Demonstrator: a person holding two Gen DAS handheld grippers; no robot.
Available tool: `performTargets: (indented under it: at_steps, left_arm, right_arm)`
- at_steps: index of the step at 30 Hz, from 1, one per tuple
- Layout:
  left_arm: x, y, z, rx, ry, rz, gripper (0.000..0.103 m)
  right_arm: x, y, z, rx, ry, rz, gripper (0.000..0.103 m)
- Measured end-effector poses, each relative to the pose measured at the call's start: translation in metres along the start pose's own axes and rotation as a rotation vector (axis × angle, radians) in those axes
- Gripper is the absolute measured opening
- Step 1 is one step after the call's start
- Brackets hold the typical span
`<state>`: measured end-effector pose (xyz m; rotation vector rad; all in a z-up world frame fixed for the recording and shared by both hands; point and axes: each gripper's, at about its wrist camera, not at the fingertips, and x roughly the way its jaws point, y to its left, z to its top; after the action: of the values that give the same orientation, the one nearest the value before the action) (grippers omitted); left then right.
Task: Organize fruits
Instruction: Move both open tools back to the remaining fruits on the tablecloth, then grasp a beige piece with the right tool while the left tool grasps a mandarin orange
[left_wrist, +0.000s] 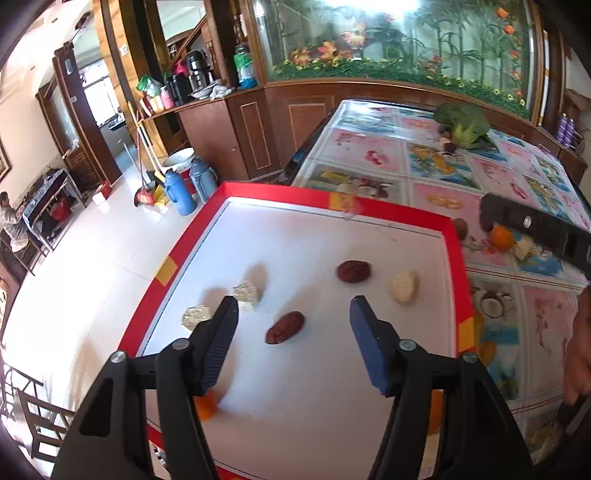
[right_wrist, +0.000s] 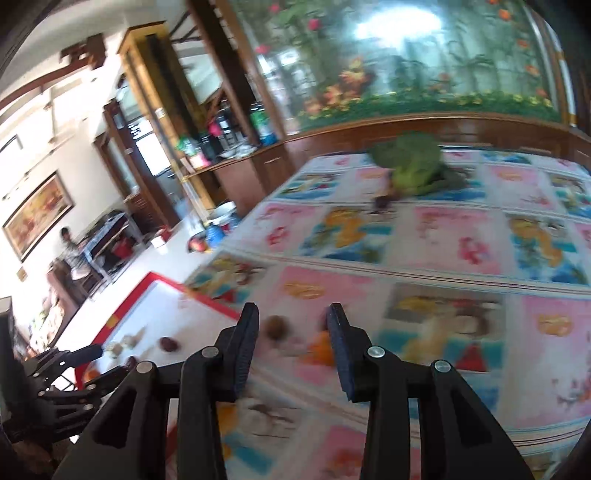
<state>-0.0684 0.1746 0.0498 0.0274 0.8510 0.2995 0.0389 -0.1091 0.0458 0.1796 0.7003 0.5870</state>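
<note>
Left tool (left_wrist: 293, 310) spread about half wide over the white tray (left_wrist: 332, 387), nothing between its pads. Just behind the left finger (left_wrist: 221, 328), a small orange piece (left_wrist: 207, 404) lying on the tray. Between the fingertips and slightly beyond, a dark red date (left_wrist: 285, 327), untouched. Left of it, two pale crumbly pieces (left_wrist: 195, 316) (left_wrist: 246, 291); further back, a second red date (left_wrist: 352, 271) and a cream-coloured chunk (left_wrist: 404, 286) beside it. Red rim (left_wrist: 456, 258) of the tray edging onto the patterned tabletop (left_wrist: 436, 158).

Right tool (right_wrist: 293, 314) parted narrowly above the tabletop, gripping nothing; view smeared by motion. Just past its tips, a brown round fruit (right_wrist: 275, 326) resting on the cloth, and an orange fruit (right_wrist: 321, 347) partly hidden behind the right finger (right_wrist: 341, 347). Same orange fruit (left_wrist: 502, 238) seen from the left camera beside the tray's far right corner.

Farther across the tabletop, a green broccoli head (left_wrist: 463, 122) with small dark fruits (left_wrist: 448, 146) next to it. Beyond that, a wooden cabinet (left_wrist: 314, 107) under a glass panel with flowers.
</note>
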Motion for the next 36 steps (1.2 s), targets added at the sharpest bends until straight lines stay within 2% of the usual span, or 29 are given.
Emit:
performTargets:
  at_steps: [5,7,10,15,22,24,25,26,32,36]
  left_arm:
    - [-0.008,-0.037,0.002,0.061,-0.004,-0.049,0.066]
    - [-0.012,-0.05,0.003,0.083,-0.008,-0.069,0.066]
    - [-0.018,-0.07,0.004,0.113,-0.012,-0.098,0.066]
    - [-0.023,-0.1,0.003,0.163,-0.004,-0.147,0.066]
    - [-0.026,-0.122,0.003,0.204,-0.002,-0.193,0.066]
    - [-0.025,-0.125,0.004,0.206,0.002,-0.202,0.066]
    - [-0.025,-0.126,0.004,0.205,0.004,-0.205,0.066]
    - [-0.025,-0.127,0.005,0.206,0.004,-0.209,0.066]
    - [-0.016,-0.132,0.017,0.207,0.014,-0.22,0.066]
    - [-0.004,-0.141,0.028,0.202,0.028,-0.253,0.066]
  right_arm:
    - [-0.005,-0.035,-0.004,0.017,0.043,-0.079,0.038]
    - [-0.001,-0.041,-0.007,0.019,0.082,-0.064,0.038]
    - [0.005,-0.039,-0.012,-0.001,0.129,-0.044,0.038]
    - [0.015,-0.028,-0.02,-0.058,0.158,-0.042,0.038]
    - [0.036,-0.02,-0.029,-0.095,0.204,-0.046,0.038]
    - [0.04,-0.018,-0.031,-0.102,0.206,-0.058,0.035]
    - [0.041,-0.018,-0.032,-0.106,0.206,-0.068,0.026]
    - [0.043,-0.018,-0.033,-0.105,0.211,-0.077,0.025]
    - [0.033,-0.03,-0.024,-0.056,0.176,-0.097,0.025]
    - [0.023,-0.053,-0.016,0.034,0.148,-0.156,0.025]
